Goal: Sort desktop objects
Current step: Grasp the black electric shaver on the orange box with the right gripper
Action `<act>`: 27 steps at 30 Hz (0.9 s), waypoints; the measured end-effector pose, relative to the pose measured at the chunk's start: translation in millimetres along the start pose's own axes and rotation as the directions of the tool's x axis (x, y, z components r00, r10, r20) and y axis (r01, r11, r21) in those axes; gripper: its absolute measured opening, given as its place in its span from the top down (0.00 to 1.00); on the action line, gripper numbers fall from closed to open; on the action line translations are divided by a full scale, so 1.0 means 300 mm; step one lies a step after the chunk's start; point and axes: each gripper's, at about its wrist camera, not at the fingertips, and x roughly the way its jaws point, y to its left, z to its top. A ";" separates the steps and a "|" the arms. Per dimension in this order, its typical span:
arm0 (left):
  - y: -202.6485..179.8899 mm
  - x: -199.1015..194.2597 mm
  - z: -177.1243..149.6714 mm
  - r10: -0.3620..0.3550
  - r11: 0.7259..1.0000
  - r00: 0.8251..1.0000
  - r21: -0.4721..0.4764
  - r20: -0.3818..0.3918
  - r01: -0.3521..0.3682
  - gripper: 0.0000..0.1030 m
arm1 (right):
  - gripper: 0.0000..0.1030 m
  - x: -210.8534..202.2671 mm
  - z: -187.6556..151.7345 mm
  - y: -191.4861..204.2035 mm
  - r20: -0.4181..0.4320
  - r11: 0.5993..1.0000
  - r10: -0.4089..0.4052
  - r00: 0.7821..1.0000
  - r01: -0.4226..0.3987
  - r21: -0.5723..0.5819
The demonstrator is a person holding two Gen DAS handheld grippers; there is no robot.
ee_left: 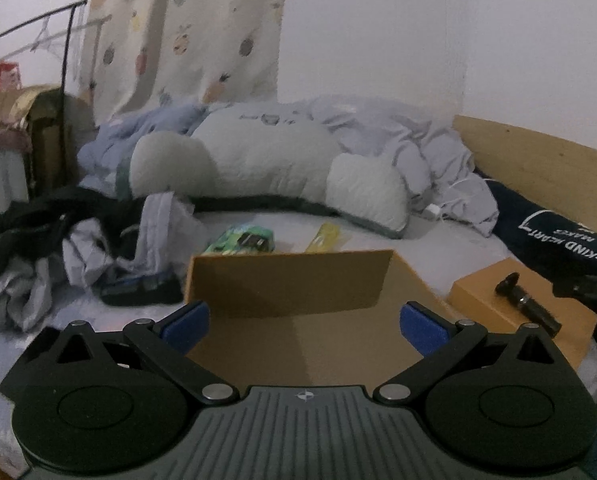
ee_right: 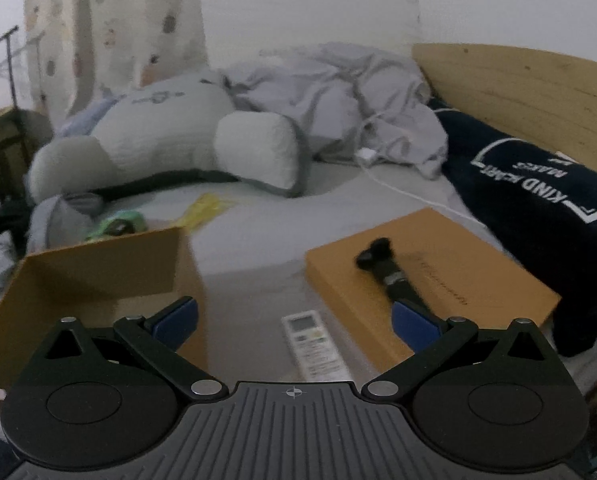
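Both grippers [ee_left: 304,326] [ee_right: 294,324] wide apart, angled downward.

At the right of both my views lies a dark blue soft cushion [ee_right: 538,200] with white letters inside a white line frame. The letters are upside down. I can read "KIND HEART" on it. The smaller white word beside that is too blurry for me to be sure.

The white flat remote control [ee_right: 314,344] at the bottom middle of my right view has tiny marks I cannot read.
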 end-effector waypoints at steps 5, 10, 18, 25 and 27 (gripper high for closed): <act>-0.052 0.024 0.027 -0.009 1.000 1.000 0.001 0.020 0.009 0.00 | 0.00 0.080 0.016 -0.063 -0.011 0.999 -0.034 0.999 0.033 -0.019; -0.075 0.046 0.019 -0.013 0.999 1.000 -0.041 0.017 0.014 0.00 | 0.00 0.165 0.003 -0.147 -0.036 0.997 -0.064 0.997 0.062 -0.044; -0.127 0.106 -0.011 -0.016 1.000 0.999 0.018 -0.035 0.016 0.00 | 0.00 0.358 -0.016 -0.220 -0.130 0.995 -0.088 0.988 0.080 -0.066; -0.153 0.144 -0.029 -0.051 0.998 0.999 0.026 0.011 0.051 0.00 | 0.08 0.517 -0.006 -0.259 -0.189 0.995 -0.069 0.979 0.053 -0.088; -0.155 0.157 -0.036 -0.045 0.998 0.999 0.045 0.006 0.045 0.00 | 0.12 0.552 -0.009 -0.270 -0.202 0.994 -0.072 0.977 0.052 -0.099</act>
